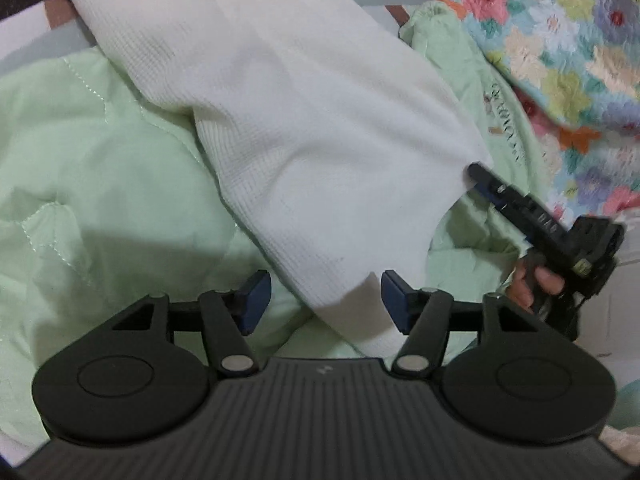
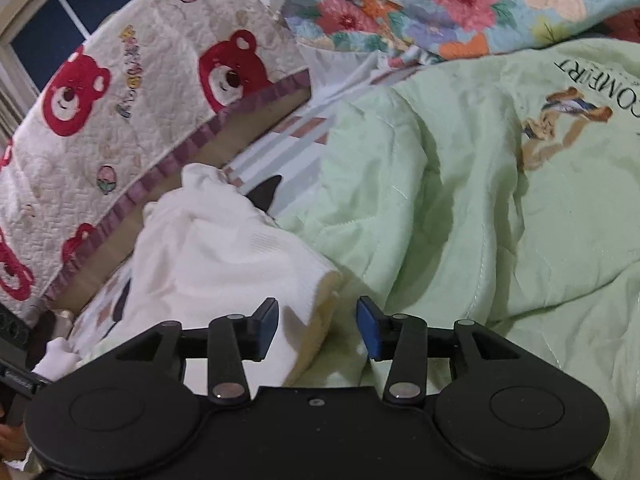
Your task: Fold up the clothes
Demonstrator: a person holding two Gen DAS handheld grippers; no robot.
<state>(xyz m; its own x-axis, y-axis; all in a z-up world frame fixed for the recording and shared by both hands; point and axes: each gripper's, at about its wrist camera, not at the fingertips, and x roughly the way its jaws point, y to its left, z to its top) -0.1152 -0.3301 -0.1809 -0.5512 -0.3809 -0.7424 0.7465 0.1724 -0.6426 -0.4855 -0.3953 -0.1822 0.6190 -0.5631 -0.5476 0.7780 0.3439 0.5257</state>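
Observation:
A white ribbed garment (image 1: pixel 280 120) lies slantwise across a pale green quilt (image 1: pixel 100 180). My left gripper (image 1: pixel 325 302) is open, and the garment's near end lies in the gap between its blue pads (image 1: pixel 256 300) without being pinched. My right gripper (image 1: pixel 478 172) reaches in from the right, its tip at the garment's right edge, with a hand (image 1: pixel 536 280) on its grip. In the right wrist view the right gripper (image 2: pixel 318 322) is open, with a folded corner of the white garment (image 2: pixel 224 256) between its pads (image 2: pixel 368 328), and neither pad presses on it.
A flowered quilt (image 1: pixel 560 40) is bunched at the far right. A cream blanket with red bears (image 2: pixel 120 120) hangs over the bed's far side, below a dark window (image 2: pixel 80 12). A striped sheet (image 2: pixel 280 148) shows beyond the green quilt (image 2: pixel 480 200). A small black pointed thing (image 2: pixel 266 194) sticks out behind the garment.

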